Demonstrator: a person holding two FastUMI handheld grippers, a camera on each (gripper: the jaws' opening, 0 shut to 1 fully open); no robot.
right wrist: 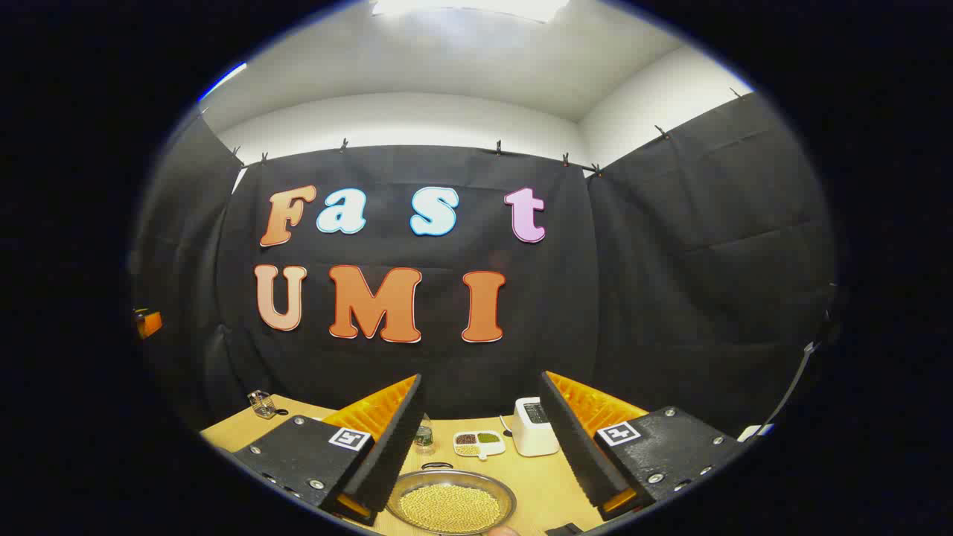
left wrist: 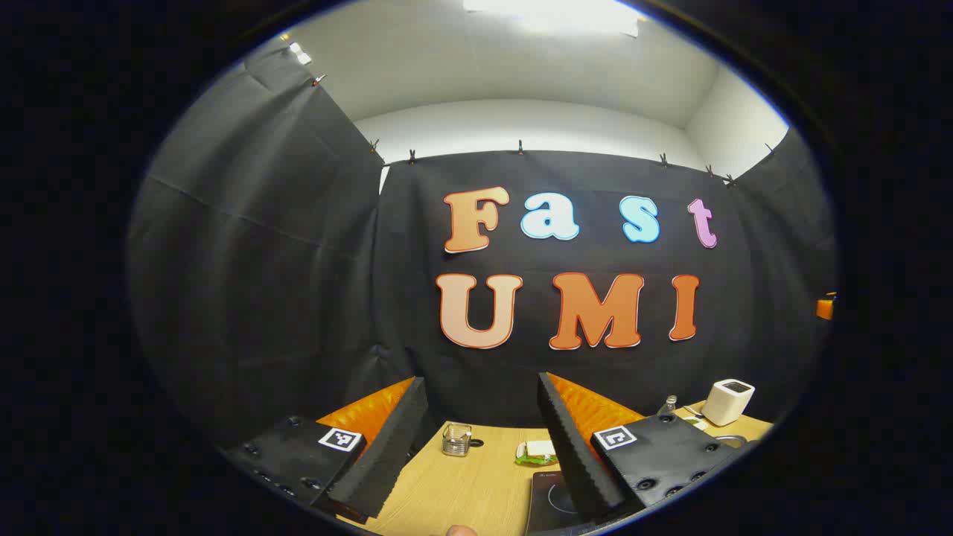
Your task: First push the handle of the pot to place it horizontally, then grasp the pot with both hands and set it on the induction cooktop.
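While both grippers hang above the table (right wrist: 543,484), each with its fingers spread wide and nothing between them, the pot (right wrist: 451,503) full of yellow beans sits at bottom centre of the right gripper view, between the right gripper (right wrist: 482,435)'s fingers. The cooktop (left wrist: 552,500) lies at bottom centre of the left gripper view, by the left gripper (left wrist: 482,439). Behind the pot stand a white box (right wrist: 534,426), a tray (right wrist: 479,443) and a bottle (right wrist: 424,438).

Wooden table (right wrist: 543,484) carries: white toaster (right wrist: 533,426), divided dish (right wrist: 479,443) of beans, small bottle (right wrist: 424,435), glass jar (left wrist: 456,439)
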